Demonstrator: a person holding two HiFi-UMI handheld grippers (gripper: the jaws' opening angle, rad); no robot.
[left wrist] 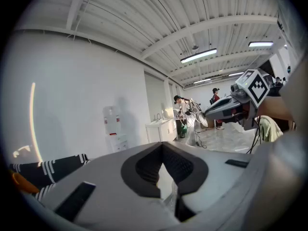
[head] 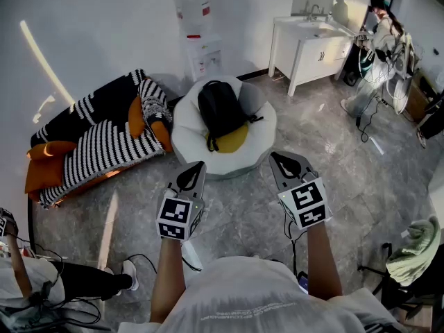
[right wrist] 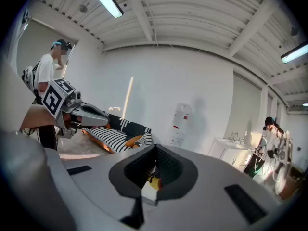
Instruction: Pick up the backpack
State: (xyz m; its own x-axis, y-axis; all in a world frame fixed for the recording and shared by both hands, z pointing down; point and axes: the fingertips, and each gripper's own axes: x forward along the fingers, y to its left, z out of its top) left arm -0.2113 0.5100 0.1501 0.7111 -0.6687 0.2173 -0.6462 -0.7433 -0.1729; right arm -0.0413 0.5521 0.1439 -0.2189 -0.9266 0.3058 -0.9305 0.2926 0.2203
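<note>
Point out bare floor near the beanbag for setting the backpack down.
Bare floor lies between the beanbag and the sink cabinet, and in front of the beanbag. Crowded: the sofa crowds the beanbag's left side; cables clutter the lower left.

White T-shirt worn; left gripper and right gripper grey.

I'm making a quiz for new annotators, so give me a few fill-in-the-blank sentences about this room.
The black backpack lies on a white ____.
The left tool and right tool are both ____ and empty.
The striped sofa holds ____ cushions.
Missing words: beanbag; shut; orange.
</note>
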